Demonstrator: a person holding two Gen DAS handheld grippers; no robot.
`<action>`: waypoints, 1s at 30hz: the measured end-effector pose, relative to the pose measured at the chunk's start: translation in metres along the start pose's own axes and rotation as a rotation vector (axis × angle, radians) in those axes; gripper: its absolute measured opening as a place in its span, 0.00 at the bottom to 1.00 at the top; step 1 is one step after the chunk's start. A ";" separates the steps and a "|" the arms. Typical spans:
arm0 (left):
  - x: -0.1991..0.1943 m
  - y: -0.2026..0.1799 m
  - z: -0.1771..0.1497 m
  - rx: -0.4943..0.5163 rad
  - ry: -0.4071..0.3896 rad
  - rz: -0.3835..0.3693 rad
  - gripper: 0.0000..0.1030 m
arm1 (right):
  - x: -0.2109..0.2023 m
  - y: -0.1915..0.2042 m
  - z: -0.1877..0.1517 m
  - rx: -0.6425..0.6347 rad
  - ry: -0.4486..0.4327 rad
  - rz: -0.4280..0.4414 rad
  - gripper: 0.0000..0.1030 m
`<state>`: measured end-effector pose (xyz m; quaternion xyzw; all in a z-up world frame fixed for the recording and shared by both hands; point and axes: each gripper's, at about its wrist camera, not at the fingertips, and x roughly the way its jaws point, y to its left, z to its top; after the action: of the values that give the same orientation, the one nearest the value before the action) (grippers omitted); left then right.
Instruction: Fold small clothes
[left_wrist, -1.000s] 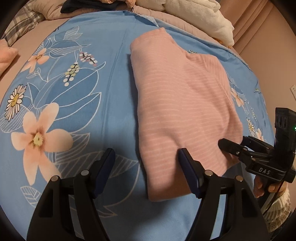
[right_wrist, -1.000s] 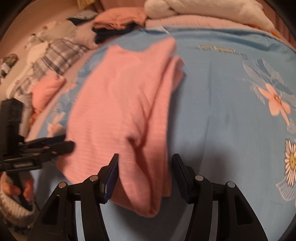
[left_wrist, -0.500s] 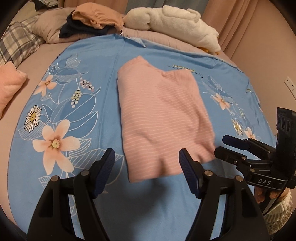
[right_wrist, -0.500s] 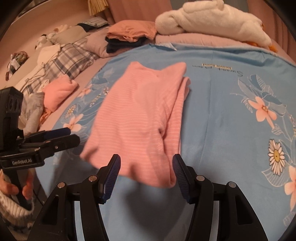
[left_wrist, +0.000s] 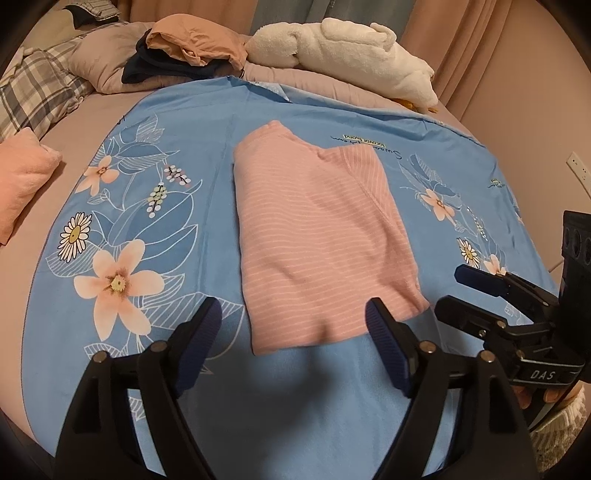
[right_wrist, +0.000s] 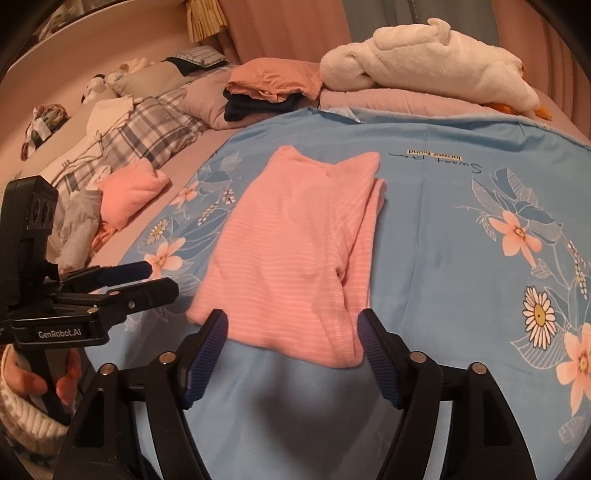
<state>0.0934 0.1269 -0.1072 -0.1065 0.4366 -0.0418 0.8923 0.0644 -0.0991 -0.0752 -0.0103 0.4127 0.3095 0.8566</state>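
1. The folded pink striped garment (left_wrist: 317, 243) lies flat on the blue floral sheet (left_wrist: 155, 206), its long axis running from the grippers toward the pillows.
2. The left gripper (left_wrist: 295, 343) and the right gripper (right_wrist: 291, 347) are both opening, nothing between the jaws.
3. A second ago both sat low over the garment's near hem; now they are raised clear of it.

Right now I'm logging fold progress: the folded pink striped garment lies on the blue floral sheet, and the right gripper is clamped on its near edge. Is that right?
Not quite. The pink striped garment does lie folded on the blue floral sheet, but the right gripper is not clamped on it: its jaws are opening, with nothing between them, just short of the near edge. The right wrist view shows this.
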 end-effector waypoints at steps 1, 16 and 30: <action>0.000 0.000 0.000 -0.001 -0.003 0.002 0.90 | -0.001 -0.001 -0.001 0.002 -0.002 -0.003 0.79; 0.003 0.004 0.002 -0.022 -0.006 0.001 1.00 | -0.002 0.000 0.000 -0.019 -0.017 -0.030 0.99; -0.002 0.013 0.008 -0.046 -0.047 0.032 1.00 | -0.003 -0.005 0.003 -0.016 -0.031 -0.069 0.99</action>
<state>0.0980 0.1411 -0.1039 -0.1209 0.4182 -0.0150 0.9001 0.0676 -0.1040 -0.0721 -0.0265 0.3964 0.2834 0.8728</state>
